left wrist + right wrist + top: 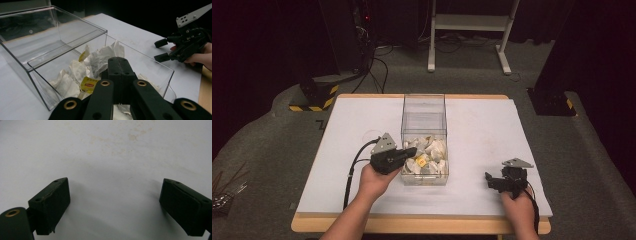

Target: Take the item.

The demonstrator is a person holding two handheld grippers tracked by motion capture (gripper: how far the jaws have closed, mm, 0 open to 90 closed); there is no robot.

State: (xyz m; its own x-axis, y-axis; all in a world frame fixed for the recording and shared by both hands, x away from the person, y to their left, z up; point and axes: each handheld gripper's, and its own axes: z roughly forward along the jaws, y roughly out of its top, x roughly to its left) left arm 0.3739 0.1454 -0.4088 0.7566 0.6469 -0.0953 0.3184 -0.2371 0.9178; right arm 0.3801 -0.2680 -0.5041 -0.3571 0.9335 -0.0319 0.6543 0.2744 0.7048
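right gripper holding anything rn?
No. In the right gripper view the right gripper is open, jaws wide apart, with bare white table between them.

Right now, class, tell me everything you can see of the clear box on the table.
The box looks like clear plastic, long and rectangular, open-topped, standing upright mid-table on the white table. A clear panel lies across its far half. Its near half holds crumpled white tea bags, some with yellow tags. The left gripper, jaws shut, reaches over its left wall above the bags. The right gripper is apart, open.
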